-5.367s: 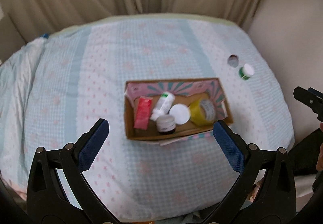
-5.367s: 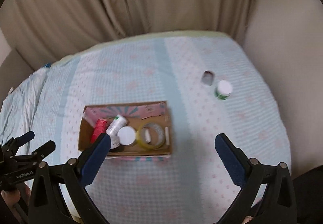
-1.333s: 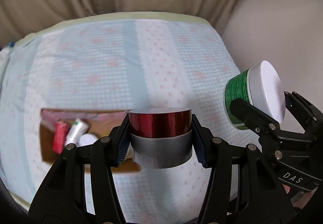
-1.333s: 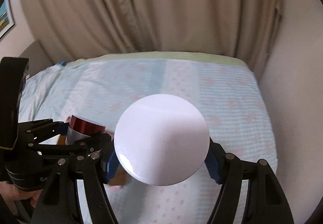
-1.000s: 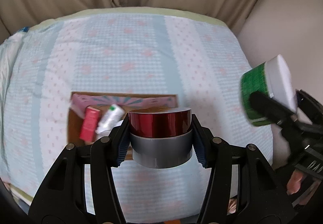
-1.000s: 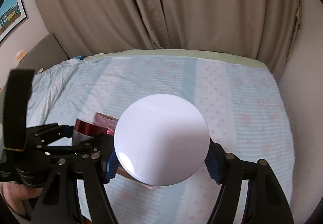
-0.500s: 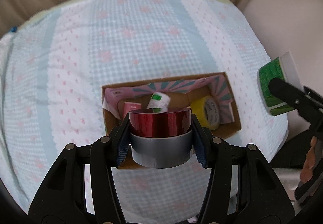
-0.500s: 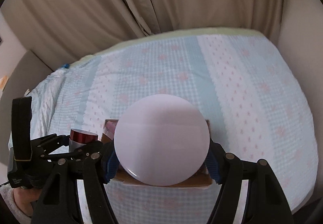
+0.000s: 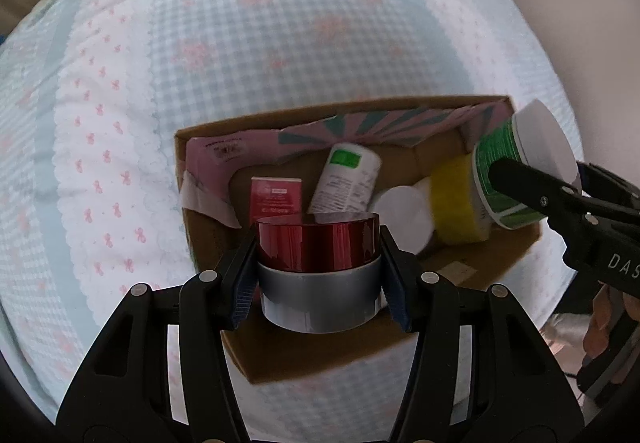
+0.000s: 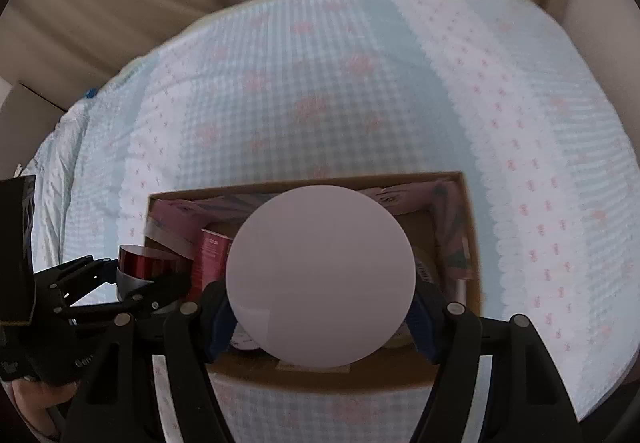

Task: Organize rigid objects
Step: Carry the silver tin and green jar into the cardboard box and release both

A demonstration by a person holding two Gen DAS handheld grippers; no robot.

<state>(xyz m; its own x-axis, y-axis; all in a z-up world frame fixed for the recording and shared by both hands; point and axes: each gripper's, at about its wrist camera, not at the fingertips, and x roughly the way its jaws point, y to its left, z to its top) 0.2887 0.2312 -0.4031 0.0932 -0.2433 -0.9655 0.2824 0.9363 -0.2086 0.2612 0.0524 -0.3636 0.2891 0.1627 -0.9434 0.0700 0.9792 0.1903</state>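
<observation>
Readable: white letters "DAS" on the black body of the right gripper (image 9: 500,173), cut off at the picture's edge in the left wrist view. Print on the white bottle (image 9: 346,183) and its green label too small to read. Dark marks on the pink box flap (image 9: 224,153) blurred, not legible. Red carton (image 9: 275,195) lettering unreadable. Pale marks on the left gripper (image 10: 148,275) body illegible.

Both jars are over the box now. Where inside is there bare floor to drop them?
Bare cardboard floor shows along the box's near wall, right of the red-lidded jar, below the yellow tape. The middle is crowded: red carton, white bottle, white lid and tape side by side. The green jar hangs over the right end.
</observation>
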